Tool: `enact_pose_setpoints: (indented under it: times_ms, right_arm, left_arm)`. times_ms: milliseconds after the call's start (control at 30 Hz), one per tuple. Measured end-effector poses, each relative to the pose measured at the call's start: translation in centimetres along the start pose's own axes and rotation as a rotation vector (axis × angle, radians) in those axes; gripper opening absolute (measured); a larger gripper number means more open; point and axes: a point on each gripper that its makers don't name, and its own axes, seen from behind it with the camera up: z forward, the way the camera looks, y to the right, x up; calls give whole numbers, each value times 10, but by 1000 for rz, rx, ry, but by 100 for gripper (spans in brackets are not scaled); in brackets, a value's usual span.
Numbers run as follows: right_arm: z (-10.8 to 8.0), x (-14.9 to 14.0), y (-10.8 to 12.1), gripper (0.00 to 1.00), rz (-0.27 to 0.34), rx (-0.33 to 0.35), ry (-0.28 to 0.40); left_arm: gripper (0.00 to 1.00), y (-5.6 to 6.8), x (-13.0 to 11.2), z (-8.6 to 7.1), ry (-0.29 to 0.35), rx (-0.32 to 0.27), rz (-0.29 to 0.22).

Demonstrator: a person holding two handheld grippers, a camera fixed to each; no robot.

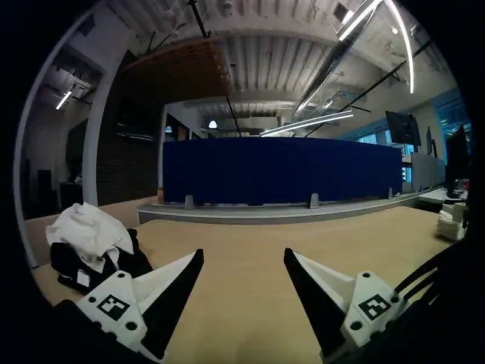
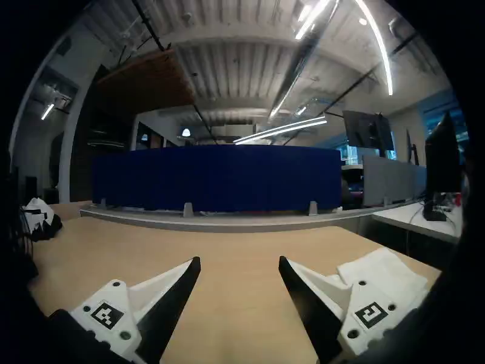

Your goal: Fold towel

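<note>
Your left gripper [image 1: 243,251] and right gripper [image 2: 239,259] both hover with fingers spread, holding nothing, over the wooden table [image 1: 339,233]. A crumpled white towel [image 1: 88,230] lies heaped on dark cloth [image 1: 63,259] at the table's left. Folded white towels [image 2: 382,270] lie just beside your right gripper.

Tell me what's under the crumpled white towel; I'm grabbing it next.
The white towel rests on a black fabric heap with a white tag, on the table. The heap's middle is covered.
</note>
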Motion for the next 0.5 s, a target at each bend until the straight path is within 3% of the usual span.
enact_pose_setpoints:
  times_ms: [500]
  right_arm:
    - [1, 0, 0, 100, 0, 0, 0]
  left_arm:
    - [99, 0, 0, 0, 0, 0, 0]
